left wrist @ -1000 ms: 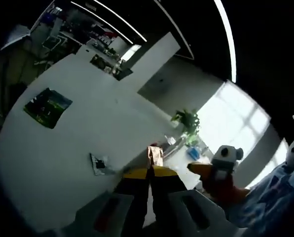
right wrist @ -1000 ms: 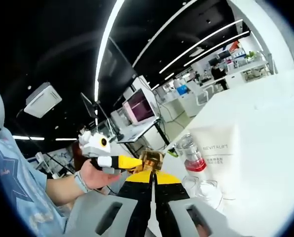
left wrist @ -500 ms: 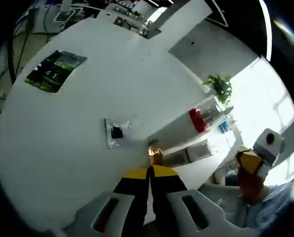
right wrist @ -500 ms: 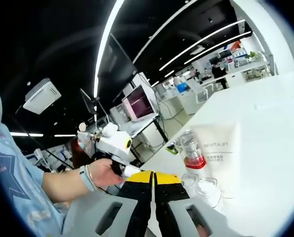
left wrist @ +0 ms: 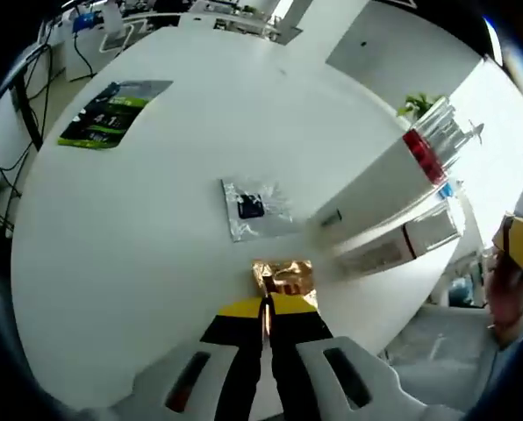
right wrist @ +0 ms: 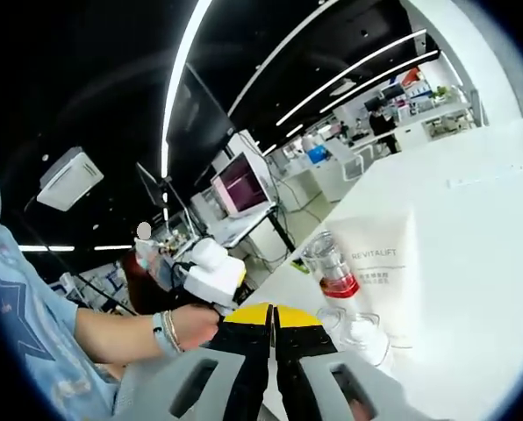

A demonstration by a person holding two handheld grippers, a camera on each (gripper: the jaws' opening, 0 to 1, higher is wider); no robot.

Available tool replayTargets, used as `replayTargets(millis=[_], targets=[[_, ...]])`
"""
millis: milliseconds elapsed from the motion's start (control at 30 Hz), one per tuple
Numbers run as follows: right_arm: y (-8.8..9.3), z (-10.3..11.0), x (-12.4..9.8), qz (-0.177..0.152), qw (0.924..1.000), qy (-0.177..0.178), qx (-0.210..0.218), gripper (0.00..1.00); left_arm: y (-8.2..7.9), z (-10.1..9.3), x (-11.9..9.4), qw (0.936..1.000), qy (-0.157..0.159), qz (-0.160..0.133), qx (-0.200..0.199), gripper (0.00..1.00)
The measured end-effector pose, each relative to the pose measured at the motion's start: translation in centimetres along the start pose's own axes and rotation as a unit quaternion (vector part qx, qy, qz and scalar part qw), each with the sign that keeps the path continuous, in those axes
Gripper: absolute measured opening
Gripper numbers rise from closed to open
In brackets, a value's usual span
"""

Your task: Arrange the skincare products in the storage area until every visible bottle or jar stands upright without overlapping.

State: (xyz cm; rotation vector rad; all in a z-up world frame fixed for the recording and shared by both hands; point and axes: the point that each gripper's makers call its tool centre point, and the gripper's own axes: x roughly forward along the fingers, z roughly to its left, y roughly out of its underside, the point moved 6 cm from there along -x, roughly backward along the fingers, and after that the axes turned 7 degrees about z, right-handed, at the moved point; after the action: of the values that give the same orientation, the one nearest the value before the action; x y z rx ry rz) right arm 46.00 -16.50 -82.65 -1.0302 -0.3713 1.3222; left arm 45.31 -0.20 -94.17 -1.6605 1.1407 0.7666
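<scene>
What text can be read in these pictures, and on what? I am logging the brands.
"REVITALIFT": on the white squeeze tube, right gripper view.
Smaller lines beneath it: too small to read.
Green and black printed sheet: blurred.
White carton's label: blurred.
Silver foil sachet: nothing readable.

Right gripper (right wrist: 273, 313) with yellow-tipped jaws closed together, white REVITALIFT tube (right wrist: 386, 274) lying on the white table (right wrist: 472, 263), clear bottle with red band (right wrist: 330, 268) beside it, person's hand (right wrist: 194, 325) gripping the left gripper (right wrist: 214, 270), pink-lit monitor (right wrist: 241, 186) behind

Open-plan office: desks (right wrist: 367, 153), monitor (right wrist: 241, 186).
</scene>
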Motion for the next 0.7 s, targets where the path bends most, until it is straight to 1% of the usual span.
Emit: replayTargets(millis=[67, 167, 200, 233, 267, 333, 433, 500, 533, 567, 600, 633, 667, 700], targets=[[0.0, 0.0, 0.1, 0.002, 1.0, 0.0, -0.002, 0.0, 0.1, 0.1, 0.1, 1.0, -0.004, 0.005, 0.005, 0.0], [0.1, 0.1, 0.2, 0.006, 0.9999, 0.0, -0.008, 0.0, 0.0, 0.1, 0.0, 0.9998, -0.011, 0.0, 0.016, 0.01], [0.2, 0.1, 0.2, 0.007, 0.9999, 0.0, -0.01, 0.0, 0.1, 0.2, 0.0, 0.9998, -0.014, 0.003, 0.014, 0.0], [0.2, 0.1, 0.2, 0.007, 0.9999, 0.001, -0.011, 0.0, 0.2, 0.4, -0.1, 0.9997, -0.023, 0.009, 0.009, 0.0], [0.2, 0.1, 0.1, 0.008, 0.9999, 0.002, -0.012, 0.0, 0.2, 0.3, -0.1, 0.9997, -0.018, 0.016, 0.008, 0.0], [0.2, 0.1, 0.1, 0.008, 0.9999, 0.002, -0.012, 0.0, 0.3, 0.4, -0.2, 0.9997, -0.017, 0.015, 0.007, 0.0], [0.2, 0.0, 0.2, 0.009, 0.9999, 0.001, -0.008, 0.0, 0.0, 0.6, -0.7, 0.9998, -0.021, 0.001, 0.006, 0.0], [0.3, 0.1, 0.2, 0.011, 0.9999, 0.001, -0.009, 0.0, -0.6, 0.4, -1.0, 0.999, -0.02, -0.024, 0.032, 0.01], [0.3, 0.1, 0.3, 0.012, 0.9999, -0.001, -0.008, 0.0, -1.2, -0.1, -1.3, 0.9962, -0.014, -0.051, 0.069, 0.02], [0.4, 0.1, 0.3, 0.013, 0.9999, -0.002, -0.008, 0.0, -1.6, -0.6, -1.4, 0.9926, -0.008, -0.07, 0.099, 0.05], [0.4, 0.1, 0.3, 0.014, 0.9999, -0.004, -0.006, 0.0, -2.0, -1.5, -1.6, 0.9841, -0.002, -0.093, 0.152, 0.09], [0.4, 0.1, 0.4, 0.015, 0.9999, -0.004, -0.004, 0.0, -2.1, -2.2, -1.6, 0.9772, 0.001, -0.102, 0.186, 0.13], [0.4, 0.1, 0.4, 0.016, 0.9999, -0.005, -0.003, 0.0, -1.9, -3.0, -1.5, 0.966, 0.006, -0.105, 0.236, 0.2], [0.4, 0.1, 0.4, 0.016, 0.9999, -0.006, -0.002, 0.0, -1.6, -3.4, -1.3, 0.9603, 0.008, -0.101, 0.26, 0.25]])
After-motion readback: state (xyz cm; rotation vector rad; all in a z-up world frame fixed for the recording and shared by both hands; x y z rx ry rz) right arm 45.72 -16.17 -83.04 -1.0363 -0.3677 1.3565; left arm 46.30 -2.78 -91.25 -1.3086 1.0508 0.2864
